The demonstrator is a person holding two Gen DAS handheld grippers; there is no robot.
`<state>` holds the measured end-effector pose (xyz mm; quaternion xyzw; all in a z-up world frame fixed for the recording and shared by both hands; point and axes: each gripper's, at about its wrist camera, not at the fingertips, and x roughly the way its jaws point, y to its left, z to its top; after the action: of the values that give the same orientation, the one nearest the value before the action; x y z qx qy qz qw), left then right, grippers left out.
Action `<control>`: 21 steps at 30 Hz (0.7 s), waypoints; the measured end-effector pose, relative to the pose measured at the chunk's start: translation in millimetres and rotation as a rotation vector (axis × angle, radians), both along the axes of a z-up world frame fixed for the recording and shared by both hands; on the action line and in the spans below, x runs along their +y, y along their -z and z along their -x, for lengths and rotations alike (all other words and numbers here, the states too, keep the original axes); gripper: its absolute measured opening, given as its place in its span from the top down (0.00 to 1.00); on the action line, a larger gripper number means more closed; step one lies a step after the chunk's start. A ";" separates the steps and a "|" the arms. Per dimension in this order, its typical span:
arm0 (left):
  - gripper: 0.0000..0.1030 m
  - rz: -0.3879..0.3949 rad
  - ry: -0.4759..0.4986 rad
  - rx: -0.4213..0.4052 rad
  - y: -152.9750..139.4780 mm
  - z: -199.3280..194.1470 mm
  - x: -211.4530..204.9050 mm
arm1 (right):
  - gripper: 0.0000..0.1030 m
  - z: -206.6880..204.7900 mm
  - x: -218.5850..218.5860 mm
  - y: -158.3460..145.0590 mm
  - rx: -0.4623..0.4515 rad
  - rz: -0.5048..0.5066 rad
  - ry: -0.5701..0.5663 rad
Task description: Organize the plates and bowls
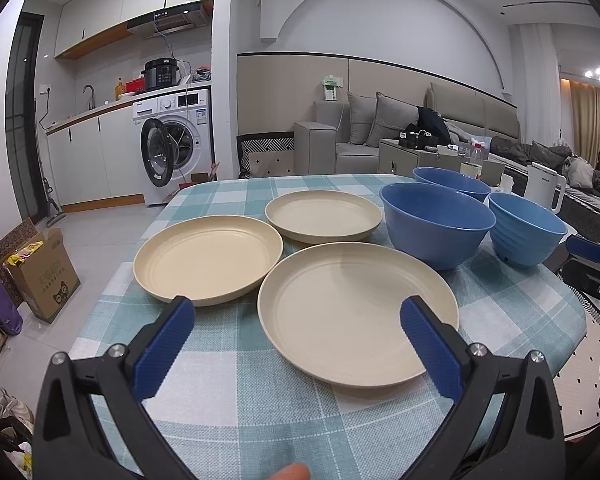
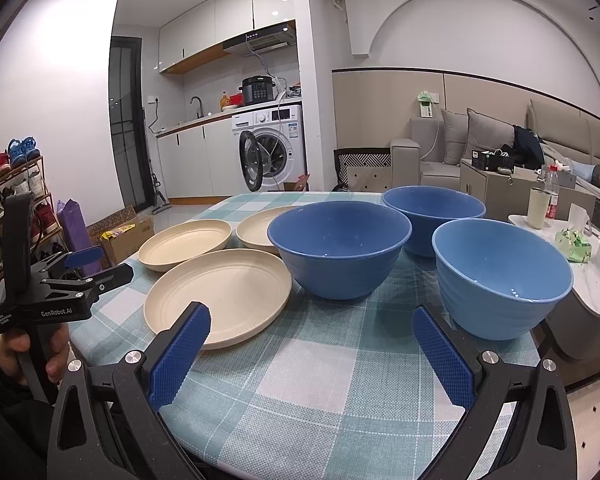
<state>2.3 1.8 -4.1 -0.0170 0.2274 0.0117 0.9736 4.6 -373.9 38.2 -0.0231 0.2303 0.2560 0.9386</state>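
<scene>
Three cream plates lie apart on the checked tablecloth: a near plate [image 1: 356, 312] [image 2: 220, 296], a left plate [image 1: 208, 258] [image 2: 184, 242] and a far plate [image 1: 322, 216] [image 2: 256, 230]. Three blue bowls stand upright to their right: a middle bowl [image 1: 436, 226] [image 2: 338, 250], a far bowl [image 1: 452, 184] [image 2: 434, 212] and a right bowl [image 1: 526, 232] [image 2: 500, 276]. My left gripper [image 1: 298, 310] is open and empty, hovering over the near plate's front edge. My right gripper [image 2: 312, 318] is open and empty, in front of the middle and right bowls. The left gripper also shows in the right wrist view [image 2: 88, 264].
The tablecloth [image 1: 236, 396] [image 2: 320, 380] covers the table. A cardboard box [image 1: 44, 276] sits on the floor at left. A side table at right holds a cup [image 2: 538, 208], a bottle [image 2: 552, 196] and a white kettle [image 1: 544, 190]. A sofa stands behind.
</scene>
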 end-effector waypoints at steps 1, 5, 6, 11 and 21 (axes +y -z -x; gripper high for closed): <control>0.00 0.001 0.000 0.001 0.0 -0.1 0.1 | 0.00 -0.2 -0.1 0.1 0.001 0.000 -0.002; 0.00 -0.002 0.000 0.001 -0.2 0.5 -0.3 | 0.00 -1.9 -0.4 0.5 0.008 0.000 0.002; 0.00 -0.003 -0.001 0.001 0.1 0.4 -0.4 | 0.00 -2.2 -0.8 0.4 0.010 -0.003 0.003; 0.00 -0.004 -0.002 0.003 0.1 0.4 -0.3 | 0.00 -2.8 -1.3 0.2 0.008 -0.004 0.007; 0.00 -0.004 -0.003 0.002 0.2 0.6 -0.2 | 0.00 -3.4 2.0 1.2 0.008 0.001 0.001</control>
<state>1.7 1.6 -4.3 -0.0156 0.2282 0.0134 0.9734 7.9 -372.0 37.0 -0.0223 0.2340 0.2557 0.9377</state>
